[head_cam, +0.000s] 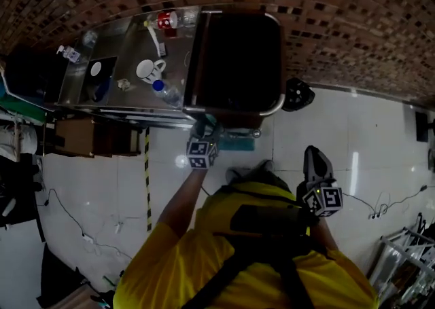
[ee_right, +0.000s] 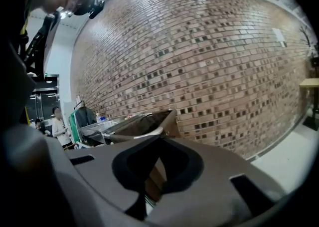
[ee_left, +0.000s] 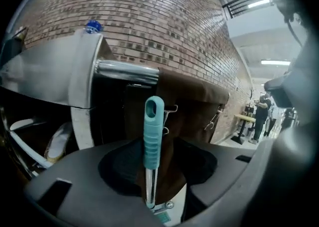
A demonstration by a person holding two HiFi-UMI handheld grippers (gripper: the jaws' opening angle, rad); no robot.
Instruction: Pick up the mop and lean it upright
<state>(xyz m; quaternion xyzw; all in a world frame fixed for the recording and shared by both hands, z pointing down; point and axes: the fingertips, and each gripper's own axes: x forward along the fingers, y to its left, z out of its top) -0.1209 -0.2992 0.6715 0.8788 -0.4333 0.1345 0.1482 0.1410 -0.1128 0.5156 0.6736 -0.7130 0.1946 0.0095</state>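
Left gripper: jaws wide apart, not gripping the teal mop handle standing upright between them, before brown cart bin. Right gripper: jaws parted, empty

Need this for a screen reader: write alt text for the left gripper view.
A teal mop handle stands upright between the open jaws of the left gripper, before a brown bin. A brick wall rises behind.
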